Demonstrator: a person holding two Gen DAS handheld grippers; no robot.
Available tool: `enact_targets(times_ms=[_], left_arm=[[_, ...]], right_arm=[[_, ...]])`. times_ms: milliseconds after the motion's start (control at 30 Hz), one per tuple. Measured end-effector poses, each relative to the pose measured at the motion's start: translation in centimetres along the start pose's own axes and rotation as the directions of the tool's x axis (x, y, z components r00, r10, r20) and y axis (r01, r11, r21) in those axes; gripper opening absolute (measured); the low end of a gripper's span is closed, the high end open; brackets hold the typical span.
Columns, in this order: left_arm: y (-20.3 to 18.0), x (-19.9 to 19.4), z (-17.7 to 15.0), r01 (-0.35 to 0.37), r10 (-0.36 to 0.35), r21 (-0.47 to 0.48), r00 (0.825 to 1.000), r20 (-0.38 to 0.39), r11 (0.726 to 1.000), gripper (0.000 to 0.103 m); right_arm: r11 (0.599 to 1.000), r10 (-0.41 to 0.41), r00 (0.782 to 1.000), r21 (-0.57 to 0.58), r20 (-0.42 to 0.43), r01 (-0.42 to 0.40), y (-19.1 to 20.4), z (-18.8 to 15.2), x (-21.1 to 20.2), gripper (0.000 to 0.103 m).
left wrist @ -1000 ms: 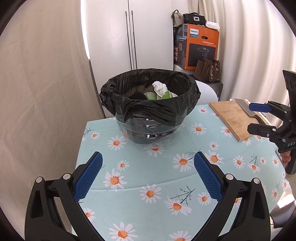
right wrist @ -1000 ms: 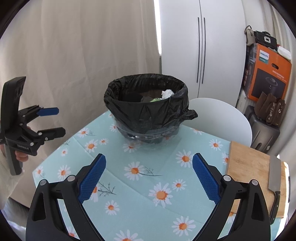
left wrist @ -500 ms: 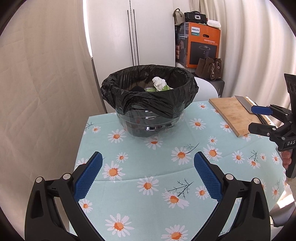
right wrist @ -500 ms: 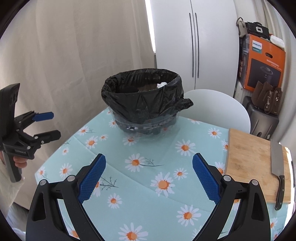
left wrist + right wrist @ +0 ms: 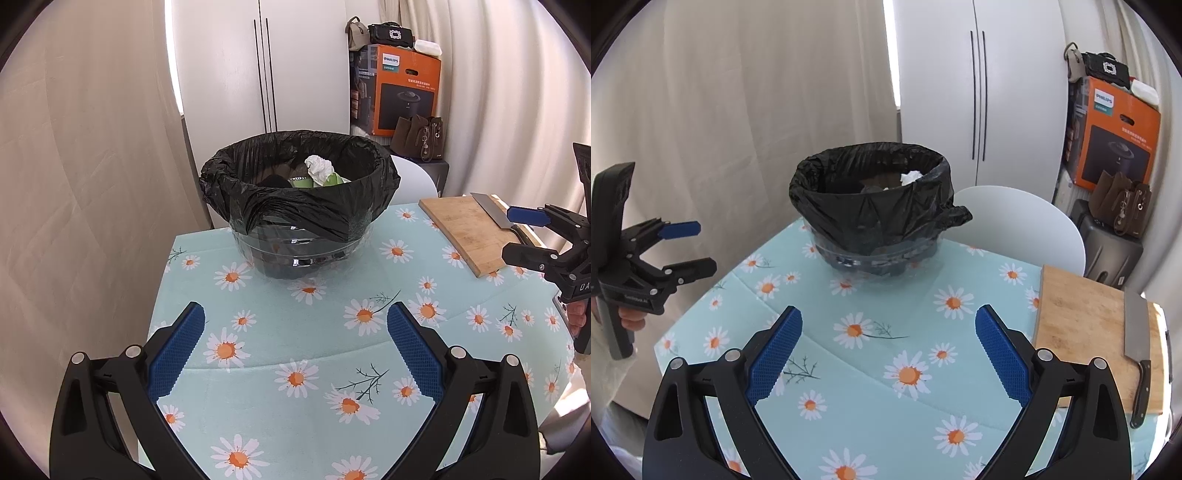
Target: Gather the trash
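Trash bin (image 5: 299,206) upright, mouth upward; contents possibly tissue (image 5: 318,169); both grippers' jaws apart.

I am looking into a lived-in home, most likely a dining corner. A table (image 5: 332,369) wears a pale blue cloth printed with daisies, and a white chair (image 5: 1027,221) is pushed in at its far side. On the table I see a wooden cutting board (image 5: 1082,325) with a cleaver (image 5: 1137,339) resting on it. Behind stand tall white cabinet doors (image 5: 266,74) and long cream curtains (image 5: 738,110). In the corner I make out an orange Philips appliance box (image 5: 402,92) with handbags (image 5: 417,138) stacked on and around it.
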State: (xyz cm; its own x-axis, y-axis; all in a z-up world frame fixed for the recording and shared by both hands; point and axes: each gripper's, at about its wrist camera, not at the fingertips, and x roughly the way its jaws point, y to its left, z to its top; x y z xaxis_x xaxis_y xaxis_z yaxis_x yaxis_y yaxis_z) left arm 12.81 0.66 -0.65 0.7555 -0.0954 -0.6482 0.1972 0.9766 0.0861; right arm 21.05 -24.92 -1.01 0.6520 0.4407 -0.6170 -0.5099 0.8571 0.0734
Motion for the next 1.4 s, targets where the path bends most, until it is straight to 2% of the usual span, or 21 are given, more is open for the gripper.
enact_targets(times_ms=[167,333,700,1400], left_arm=[[0.0,0.5,-0.1,0.000,0.000,0.003,1.000,-0.024,1.000,0.097],[0.1,0.7,-0.2,0.009,-0.010,-0.035,0.999,-0.033,0.999,0.097],[-0.5,0.9,-0.6,-0.009,0.008,-0.020,0.998,-0.057,1.000,0.097],[-0.5,0.3,-0.6,-0.013,0.013,0.007,0.999,-0.045,1.000,0.097]], right_arm=[[1.000,0.008,1.000,0.001,-0.008,-0.008,0.0,0.0,0.2,0.091],[1.000,0.010,1.000,-0.008,-0.018,-0.010,0.1,0.0,0.3,0.091],[1.000,0.020,1.000,-0.013,-0.023,-0.020,0.2,-0.3,0.1,0.091],[0.999,0.012,1.000,-0.035,-0.005,-0.012,1.2,-0.2,-0.5,0.091]])
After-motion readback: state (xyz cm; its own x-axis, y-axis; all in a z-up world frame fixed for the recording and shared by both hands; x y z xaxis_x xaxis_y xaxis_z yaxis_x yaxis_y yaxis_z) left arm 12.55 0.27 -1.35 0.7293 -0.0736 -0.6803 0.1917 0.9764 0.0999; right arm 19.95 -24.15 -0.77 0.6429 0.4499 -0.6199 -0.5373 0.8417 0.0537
